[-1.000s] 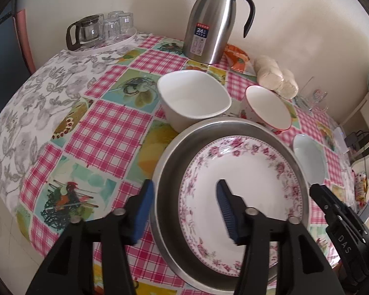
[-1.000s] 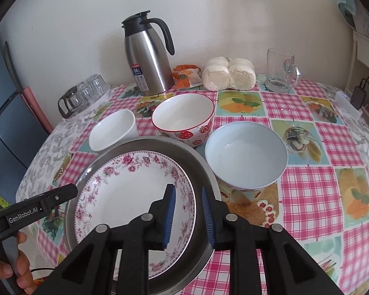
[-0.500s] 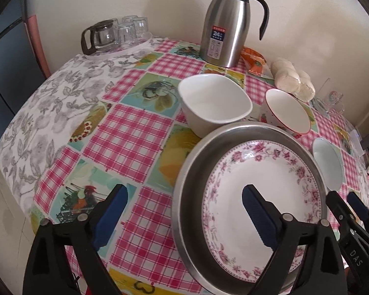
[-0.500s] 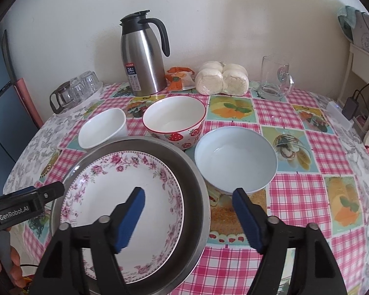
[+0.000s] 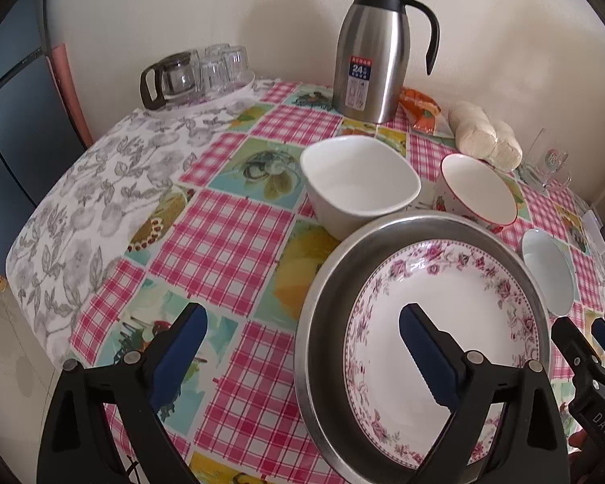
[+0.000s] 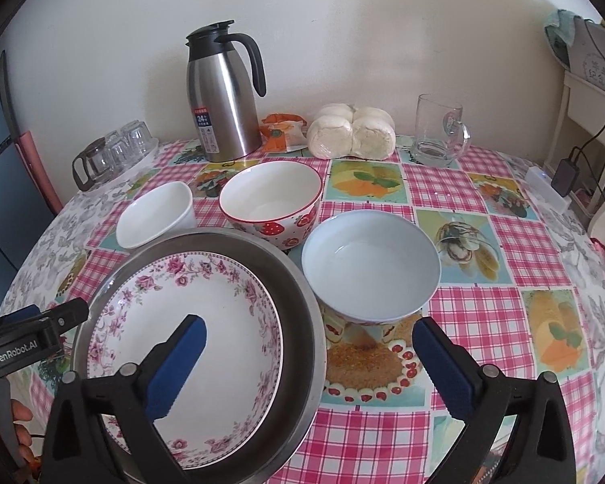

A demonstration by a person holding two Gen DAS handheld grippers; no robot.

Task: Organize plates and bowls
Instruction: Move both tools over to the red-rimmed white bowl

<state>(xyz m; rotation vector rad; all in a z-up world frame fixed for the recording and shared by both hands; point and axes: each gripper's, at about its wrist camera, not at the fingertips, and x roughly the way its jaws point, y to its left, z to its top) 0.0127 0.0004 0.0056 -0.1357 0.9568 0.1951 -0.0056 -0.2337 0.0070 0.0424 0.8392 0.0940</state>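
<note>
Setting: pale wall behind a round bench [image 6: 484,302] under a checked, fruit-print cloth; a steel thermos jug [image 6: 222,101] stands at the back.
Left hand-held gripper [image 5: 302,347]: fingers spread wide, holding nothing, straddling the near-left rim of the steel pan [image 5: 322,306].
White bowl [image 5: 359,181]: empty, just behind the pan's far-left edge.
Floral plate [image 6: 189,314]: lies flat inside the steel pan.
Strawberry bowl [image 6: 270,197]: upright, behind the pan, between the white bowl and the pale blue bowl [image 6: 371,262].
Right hand-held gripper [image 6: 308,363]: fingers wide apart, empty, spanning the pan's right rim.
Step in hand: plate looks stacked; the three bowls remain loose.
Next move: probably closing on one bowl's rim, the blue one being nearest the right gripper, and lifting it clear.
</note>
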